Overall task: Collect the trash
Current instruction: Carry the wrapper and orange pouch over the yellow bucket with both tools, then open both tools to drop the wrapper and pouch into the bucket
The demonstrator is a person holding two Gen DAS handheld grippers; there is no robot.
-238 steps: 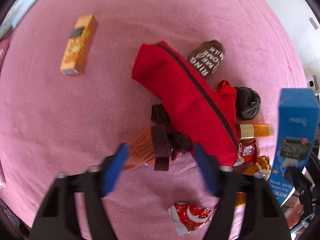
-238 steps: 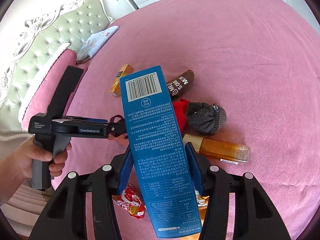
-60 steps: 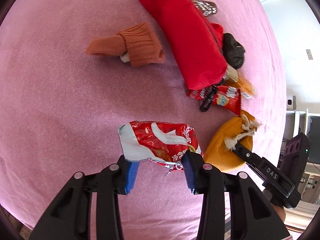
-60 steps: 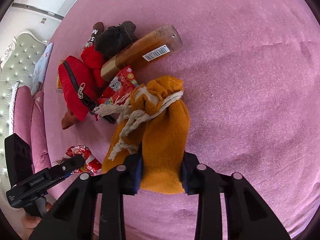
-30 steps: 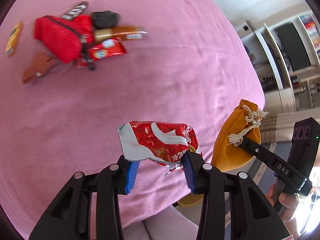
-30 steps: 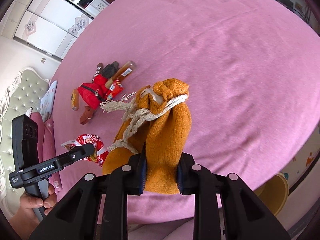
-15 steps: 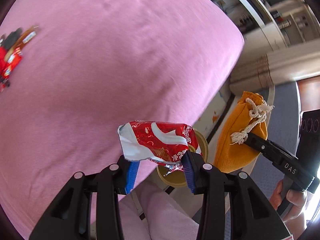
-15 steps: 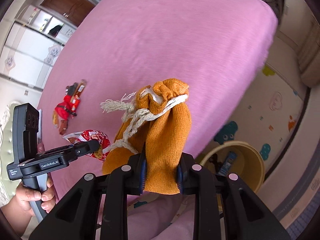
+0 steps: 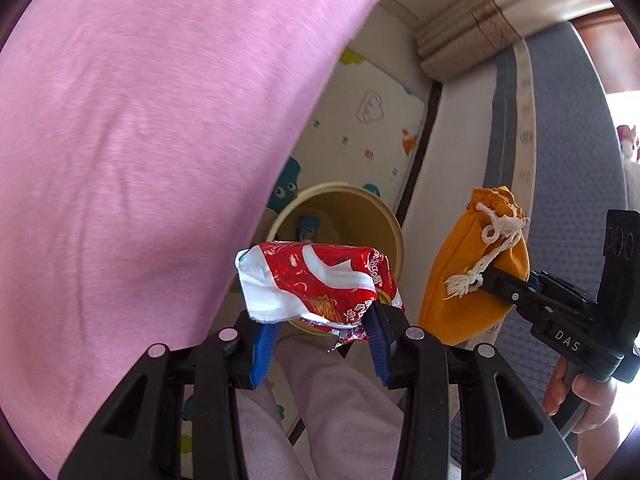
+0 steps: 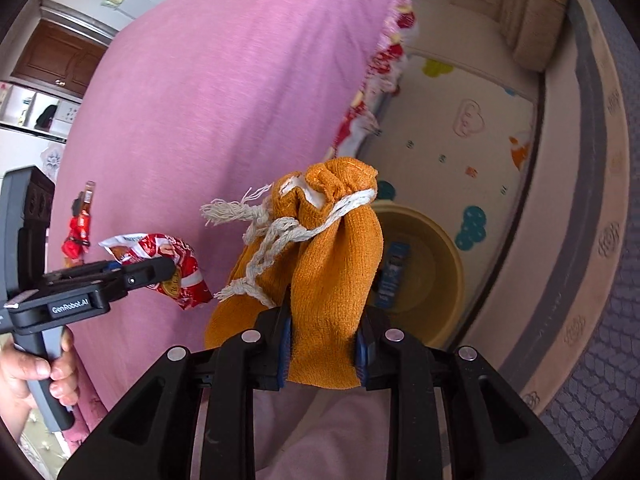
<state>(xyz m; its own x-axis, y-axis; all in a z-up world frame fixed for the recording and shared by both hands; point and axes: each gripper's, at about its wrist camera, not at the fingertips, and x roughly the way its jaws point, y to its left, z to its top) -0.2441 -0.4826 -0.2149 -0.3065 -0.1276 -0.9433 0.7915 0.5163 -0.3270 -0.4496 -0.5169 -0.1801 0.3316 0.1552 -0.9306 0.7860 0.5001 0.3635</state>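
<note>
Pointing steeply down, left gripper (image 9: 318, 342) clamps wrapper (image 9: 316, 284), right gripper (image 10: 322, 354) pouch (image 10: 320, 272).

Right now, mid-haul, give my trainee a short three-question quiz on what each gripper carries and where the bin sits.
1. True or false: the left gripper is shut on a red snack wrapper.
2. What does the right gripper hold: A) a bottle, B) an orange drawstring pouch, C) nothing?
3. What lies inside the yellow bin on the floor?

Key: 1 true. 2 B. 3 a blue carton.
</note>
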